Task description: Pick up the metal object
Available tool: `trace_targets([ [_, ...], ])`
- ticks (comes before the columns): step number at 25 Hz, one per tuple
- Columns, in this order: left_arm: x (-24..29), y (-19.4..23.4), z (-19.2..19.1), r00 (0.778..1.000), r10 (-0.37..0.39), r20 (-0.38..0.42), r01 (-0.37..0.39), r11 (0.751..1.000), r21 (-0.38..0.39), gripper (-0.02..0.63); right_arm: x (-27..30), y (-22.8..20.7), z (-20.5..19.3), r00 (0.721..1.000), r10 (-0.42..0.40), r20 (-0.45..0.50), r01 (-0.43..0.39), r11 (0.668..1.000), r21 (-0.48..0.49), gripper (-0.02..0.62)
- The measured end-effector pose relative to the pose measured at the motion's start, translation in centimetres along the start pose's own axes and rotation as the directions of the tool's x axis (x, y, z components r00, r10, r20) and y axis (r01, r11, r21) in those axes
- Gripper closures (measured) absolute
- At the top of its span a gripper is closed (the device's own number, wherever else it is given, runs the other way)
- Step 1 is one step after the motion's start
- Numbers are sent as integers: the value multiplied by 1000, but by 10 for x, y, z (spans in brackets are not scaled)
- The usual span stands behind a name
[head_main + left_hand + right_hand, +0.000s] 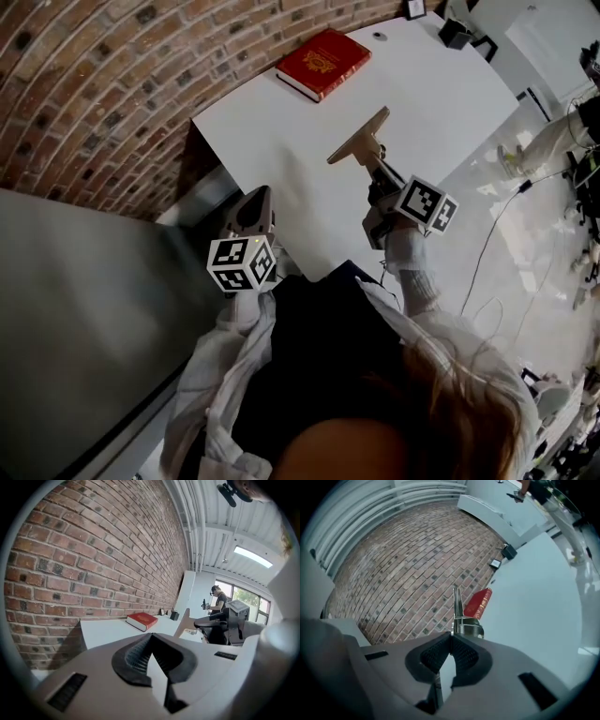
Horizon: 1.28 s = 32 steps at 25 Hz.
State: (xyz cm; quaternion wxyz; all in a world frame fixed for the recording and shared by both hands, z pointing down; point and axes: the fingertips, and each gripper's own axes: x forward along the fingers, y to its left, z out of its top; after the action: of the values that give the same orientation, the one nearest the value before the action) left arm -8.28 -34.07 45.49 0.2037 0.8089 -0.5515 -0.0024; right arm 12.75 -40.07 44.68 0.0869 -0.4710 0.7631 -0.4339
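Observation:
The metal object (pixel 360 141) is a flat tan piece with a wide end, lifted above the white table (pixel 450 103). My right gripper (pixel 376 164) is shut on its near end. In the right gripper view the metal object (pixel 456 607) stands edge-on, a coiled spring at its base, just beyond the closed right gripper (pixel 451 637). My left gripper (pixel 260 199) hovers at the table's near left edge, shut, holding nothing. In the left gripper view, past the closed left gripper (pixel 151 640), the metal object (pixel 184 622) shows to the right.
A red book (pixel 322 62) lies at the table's far left corner. Small black items (pixel 455 33) sit at the far end. A brick wall (pixel 94 75) runs along the left, with a grey surface (pixel 75 309) below it. Cables (pixel 497 225) trail on the floor at right.

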Motion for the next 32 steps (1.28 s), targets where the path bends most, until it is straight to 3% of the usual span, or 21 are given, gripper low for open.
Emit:
trace_targets([
  [4, -10, -10, 6, 1000, -1, 22, 1, 1000, 9, 591, -25, 11, 10, 1000, -1, 0, 1, 988, -152, 578],
  [8, -19, -26, 8, 999, 8, 38, -9, 1000, 14, 591, -48, 12, 12, 1000, -9, -15, 4, 955, -297, 578],
  [12, -35, -50, 5, 999, 13, 49, -13, 1000, 1, 591, -75, 16, 7, 998, -43, -39, 19, 872, -489, 580],
  [17, -58, -75, -5, 999, 30, 44, -31, 999, 12, 591, -107, 10, -10, 996, -53, -73, -3, 788, -616, 580],
  [21, -80, -86, -14, 998, 43, 40, -44, 999, 14, 591, -123, 10, -29, 995, -45, -92, -28, 742, -670, 580],
  [32, -121, -103, -37, 997, 67, 30, -67, 998, -3, 591, -142, 7, -88, 981, -10, -196, -124, 740, -661, 581],
])
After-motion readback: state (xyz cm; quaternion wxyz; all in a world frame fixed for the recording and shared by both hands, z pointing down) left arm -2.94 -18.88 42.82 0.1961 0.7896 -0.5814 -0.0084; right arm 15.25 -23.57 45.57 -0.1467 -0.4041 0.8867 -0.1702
